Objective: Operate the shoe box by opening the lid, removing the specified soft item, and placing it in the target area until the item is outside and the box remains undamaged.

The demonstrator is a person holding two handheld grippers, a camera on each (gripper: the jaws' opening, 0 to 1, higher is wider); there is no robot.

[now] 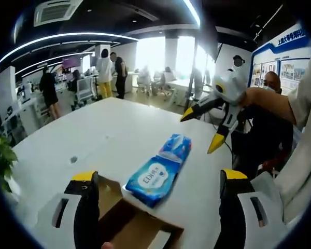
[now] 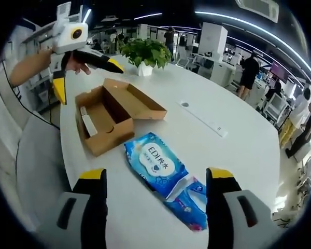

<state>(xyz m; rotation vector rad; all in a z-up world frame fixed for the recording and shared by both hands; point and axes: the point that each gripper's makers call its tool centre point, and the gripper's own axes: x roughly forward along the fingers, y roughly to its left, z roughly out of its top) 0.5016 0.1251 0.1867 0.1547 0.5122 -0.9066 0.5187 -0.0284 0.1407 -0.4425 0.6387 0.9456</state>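
Observation:
A brown cardboard shoe box [image 2: 108,129] lies open on the white table [image 2: 212,93], its lid [image 2: 141,101] flipped back; something white [image 2: 87,122] lies inside. A blue soft tissue pack [image 2: 156,162] rests on the table outside the box, a smaller blue pack [image 2: 191,208] beside it. In the left gripper view the large pack [image 1: 151,180] lies against the box corner [image 1: 125,220], the small pack [image 1: 177,147] beyond it. My left gripper [image 1: 159,175] is open and empty above the box, also seen held up [image 2: 88,80]. My right gripper [image 2: 156,174] is open over the packs and hangs above the table [image 1: 201,130].
A potted plant [image 2: 145,52] stands at the table's far end behind the box. A cable port [image 2: 184,104] and a slot sit mid-table. Several people stand among desks in the office beyond. A person's hand [image 1: 264,98] holds the right gripper.

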